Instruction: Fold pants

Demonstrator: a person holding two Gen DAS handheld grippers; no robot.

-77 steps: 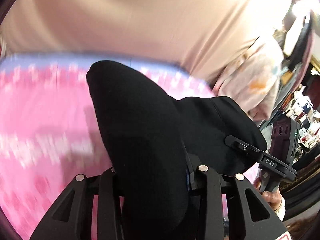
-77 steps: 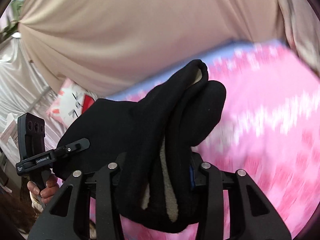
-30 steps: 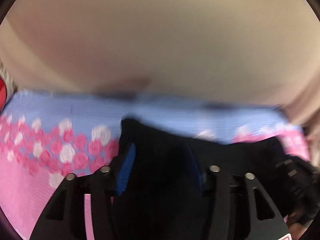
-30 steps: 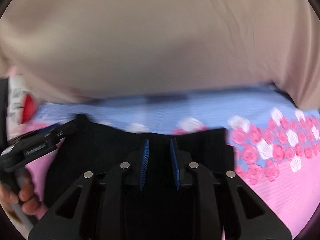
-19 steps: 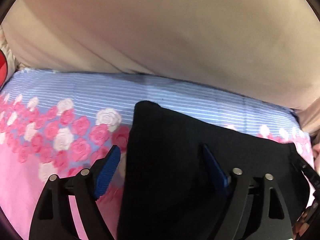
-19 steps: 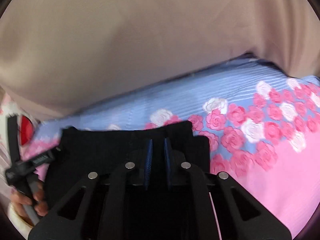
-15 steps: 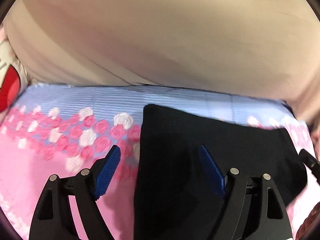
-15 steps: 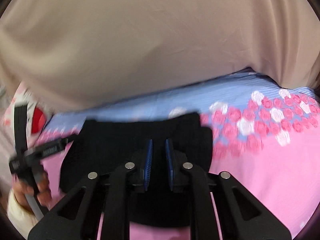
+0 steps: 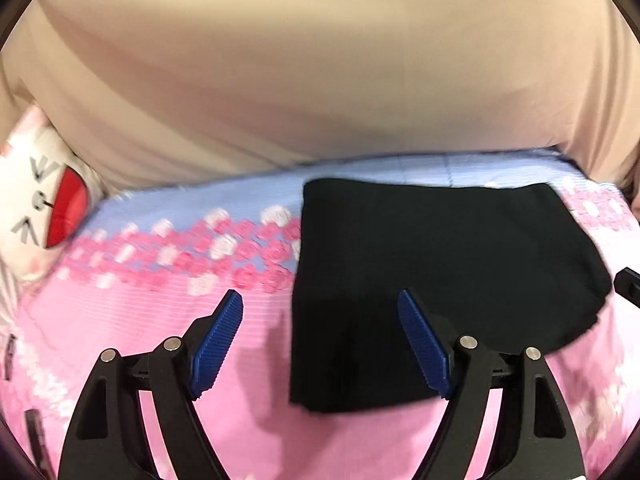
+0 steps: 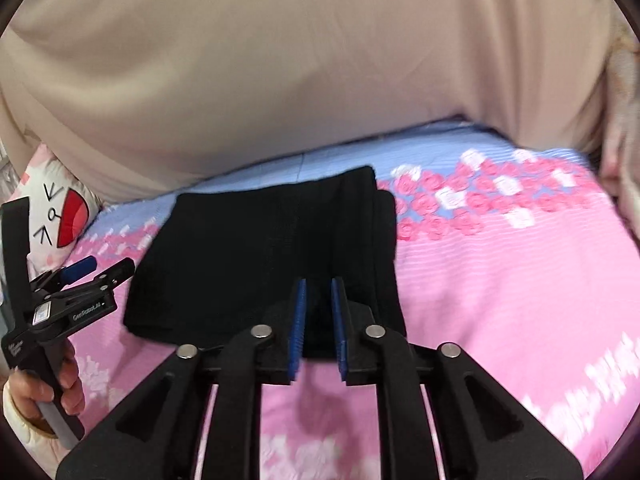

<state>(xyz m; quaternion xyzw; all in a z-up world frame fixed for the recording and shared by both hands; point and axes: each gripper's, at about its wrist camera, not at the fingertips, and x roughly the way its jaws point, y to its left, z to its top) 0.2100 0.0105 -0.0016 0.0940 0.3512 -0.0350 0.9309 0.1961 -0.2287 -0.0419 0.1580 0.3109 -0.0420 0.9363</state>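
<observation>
While the folded black pants (image 9: pixel 440 264) lie flat near the bed's (image 10: pixel 520 280) far edge, we see the left gripper (image 9: pixel 320 340) spread wide, empty; the right gripper (image 10: pixel 318 320) is opening, seemingly gripping nothing.

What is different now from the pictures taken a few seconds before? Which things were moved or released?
The black pants, earlier lifted off the bed in both grippers, now lie folded flat on the pink sheet. The left gripper has let go and stands wide open. The right gripper is opening, with no cloth pinched. Both have drawn back. The sheet, the beige cover and the pillow stayed.
</observation>
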